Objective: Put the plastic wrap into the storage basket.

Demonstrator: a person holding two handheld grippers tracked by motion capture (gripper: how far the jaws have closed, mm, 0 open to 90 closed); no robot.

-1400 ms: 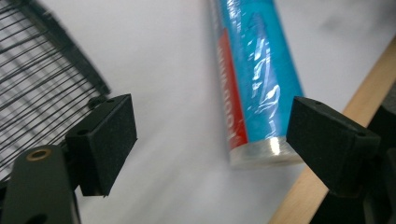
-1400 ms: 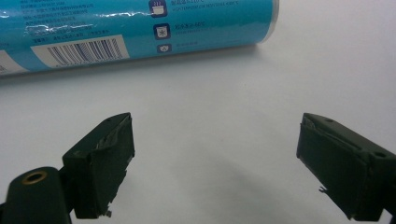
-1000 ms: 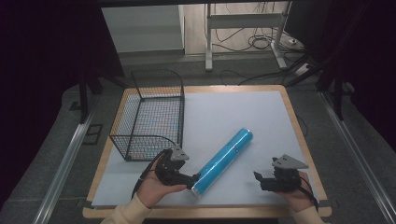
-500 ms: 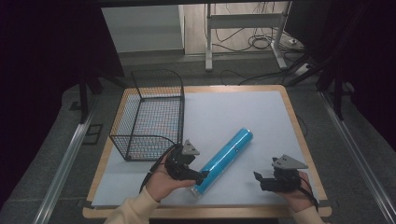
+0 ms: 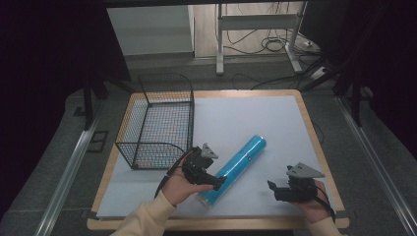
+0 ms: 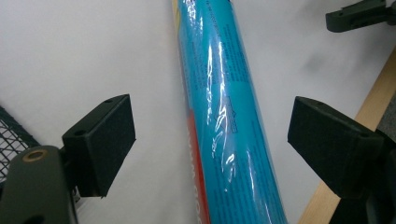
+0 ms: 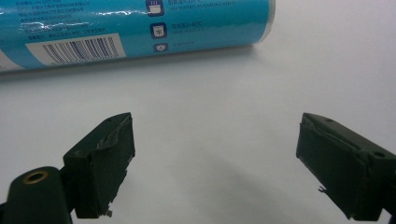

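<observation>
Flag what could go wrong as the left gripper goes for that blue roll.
1. The blue roll lies between the left gripper's open jaws with neither pad touching; its glossy wrap could slip as they close.
2. The grip sits near the roll's end by the table edge, so the roll may tip.
3. The wire basket stands close by; a swing could hit it.

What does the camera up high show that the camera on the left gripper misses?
High view alone: the whole wire basket, the person's hands, the wooden table edge all round, and the right gripper complete. Left gripper view alone: the left gripper from behind its open jaws, which straddle the tube without touching, and its glossy wrapping. Both: the blue tube lying on the white sheet.
</observation>
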